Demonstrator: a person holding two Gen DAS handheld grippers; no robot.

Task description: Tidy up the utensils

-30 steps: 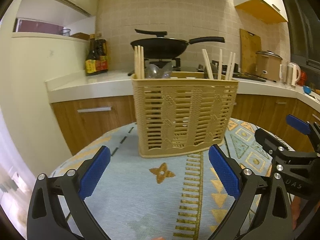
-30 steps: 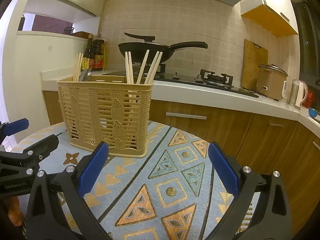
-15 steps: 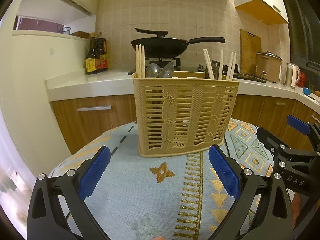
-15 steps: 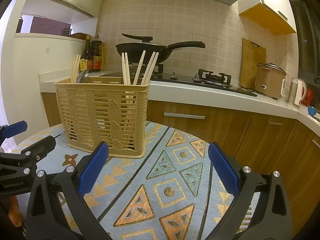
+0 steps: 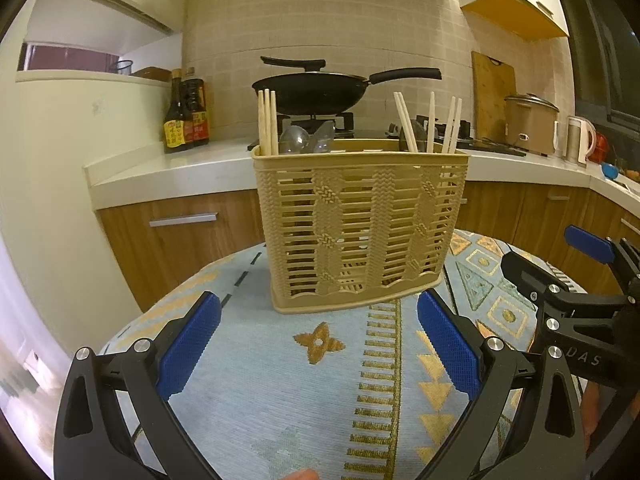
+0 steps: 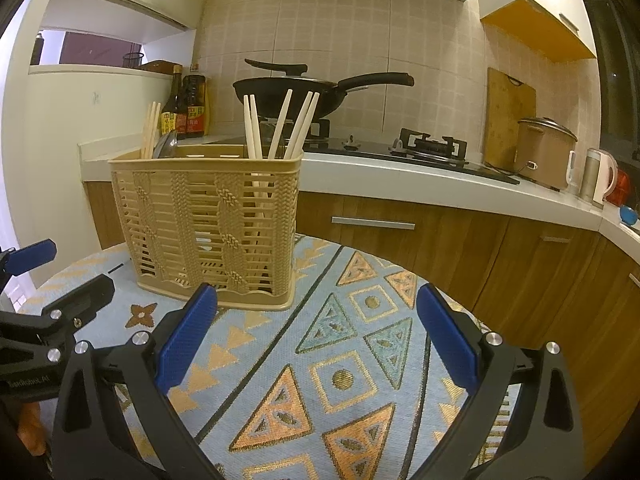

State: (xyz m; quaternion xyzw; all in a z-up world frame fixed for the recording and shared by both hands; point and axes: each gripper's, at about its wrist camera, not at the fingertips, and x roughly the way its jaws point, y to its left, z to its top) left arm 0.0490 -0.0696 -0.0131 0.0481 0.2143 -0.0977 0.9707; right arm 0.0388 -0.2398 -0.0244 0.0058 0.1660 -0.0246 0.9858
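Looking through the left wrist camera, I see my left gripper [image 5: 318, 344] spread wide with nothing between its blue pads [image 5: 188, 346], poised above the patterned tablecloth [image 5: 280, 400]. Straight ahead, well clear of the fingertips, the tan utensil basket [image 5: 360, 232] stands upright on the cloth. Three chopsticks [image 5: 267, 122] rise from its left end, spoon bowls [image 5: 306, 140] show just beside them, and more chopsticks [image 5: 430, 122] lean at its right end. My right gripper [image 5: 560, 276] shows at the right edge of this view. A black wok [image 5: 316, 94] sits on the stove behind.

Through the right wrist camera, I see my right gripper [image 6: 316, 334] equally wide apart and holding nothing, over the cloth's triangle pattern. The basket [image 6: 208, 224] sits ahead and to the left, its near corner just beyond the left pad [image 6: 186, 336]. The left gripper [image 6: 56, 284] shows at the left edge.
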